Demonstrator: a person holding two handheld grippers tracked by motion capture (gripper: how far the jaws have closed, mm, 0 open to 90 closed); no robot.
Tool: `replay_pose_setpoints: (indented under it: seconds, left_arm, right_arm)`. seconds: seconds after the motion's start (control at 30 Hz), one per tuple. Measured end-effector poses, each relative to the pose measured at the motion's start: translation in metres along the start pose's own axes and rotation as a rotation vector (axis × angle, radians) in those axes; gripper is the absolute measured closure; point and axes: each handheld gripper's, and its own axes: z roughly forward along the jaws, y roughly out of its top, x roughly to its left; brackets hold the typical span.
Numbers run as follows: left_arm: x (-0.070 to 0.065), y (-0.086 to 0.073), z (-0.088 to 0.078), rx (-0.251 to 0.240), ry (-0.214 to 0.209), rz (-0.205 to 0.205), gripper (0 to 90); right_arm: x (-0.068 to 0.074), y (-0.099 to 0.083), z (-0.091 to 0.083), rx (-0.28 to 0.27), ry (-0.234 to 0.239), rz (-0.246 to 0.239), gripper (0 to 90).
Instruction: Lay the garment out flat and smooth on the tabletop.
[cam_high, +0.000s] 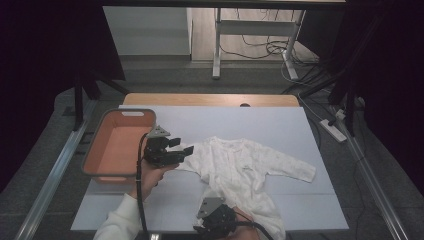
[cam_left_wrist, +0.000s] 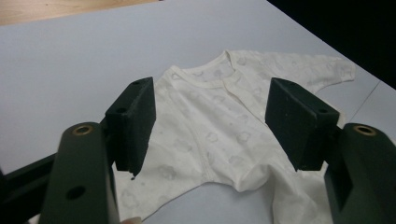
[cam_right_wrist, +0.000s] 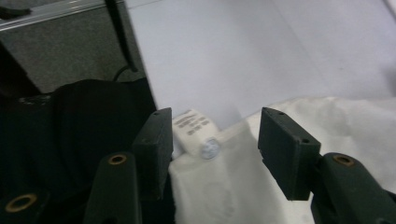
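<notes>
White baby romper (cam_high: 240, 172), faint cloud print, spread flat, sleeves outstretched

The baby romper (cam_high: 245, 172) is cream-white with a faint print of pale grey clouds — its care label (cam_right_wrist: 191, 125) white with grey lettering. The sheet (cam_high: 260, 125) under it is pale lilac-grey, the table edge (cam_high: 210, 100) light wood. The basin (cam_high: 117, 145) is salmon-orange inside — grey-rimmed.

place: lab recording bay | signs: black curtains (cam_high: 45, 60), floor cables (cam_high: 260, 50), power strip (cam_high: 334, 130), sheeted table (cam_high: 280, 125)
</notes>
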Motion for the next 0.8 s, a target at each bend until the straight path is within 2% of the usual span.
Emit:
replay_pose_setpoints:
  seconds: [0.1, 0.2, 0.3, 0.33, 0.37, 0.47, 0.6, 0.7, 0.73, 0.8]
  left_arm:
    - [0.000, 0.000, -0.001, -0.001, 0.001, 0.001, 33.7]
    - [0.000, 0.000, -0.001, 0.001, 0.002, 0.002, 33.7]
    - [0.000, -0.001, 0.000, 0.002, 0.003, 0.002, 33.7]
    - [0.000, 0.000, 0.000, 0.003, 0.003, 0.002, 33.7]
    - [0.000, 0.000, 0.000, 0.003, 0.003, 0.002, 33.7]
    - [0.000, 0.000, 0.001, 0.003, 0.002, 0.003, 33.7]
    - [0.000, 0.000, 0.001, 0.004, 0.003, 0.003, 33.7]
    - [0.000, 0.000, 0.001, 0.004, 0.002, 0.005, 33.7]
    - [-0.001, 0.000, 0.000, 0.004, 0.002, 0.006, 33.7]
    - [-0.001, 0.000, 0.000, 0.003, 0.001, 0.007, 33.7]
  right_arm:
    - [0.002, -0.001, 0.000, 0.002, 0.016, -0.003, 51.5]
    - [0.004, -0.002, 0.004, 0.025, 0.011, -0.033, 67.4]
    - [0.003, -0.002, 0.003, 0.015, 0.003, -0.018, 85.1]
    - [0.002, -0.003, 0.003, 0.008, 0.010, -0.009, 87.1]
    - [0.003, -0.004, 0.003, 0.005, 0.012, -0.002, 87.6]
    - [0.011, -0.002, 0.001, -0.008, 0.057, -0.009, 88.3]
    - [0.035, 0.005, -0.006, -0.031, 0.116, -0.060, 88.2]
    - [0.049, 0.009, -0.009, -0.037, 0.120, -0.097, 86.9]
    - [0.050, 0.009, -0.009, -0.040, 0.109, -0.104, 82.6]
    - [0.048, 0.007, -0.011, -0.055, 0.089, -0.089, 67.2]
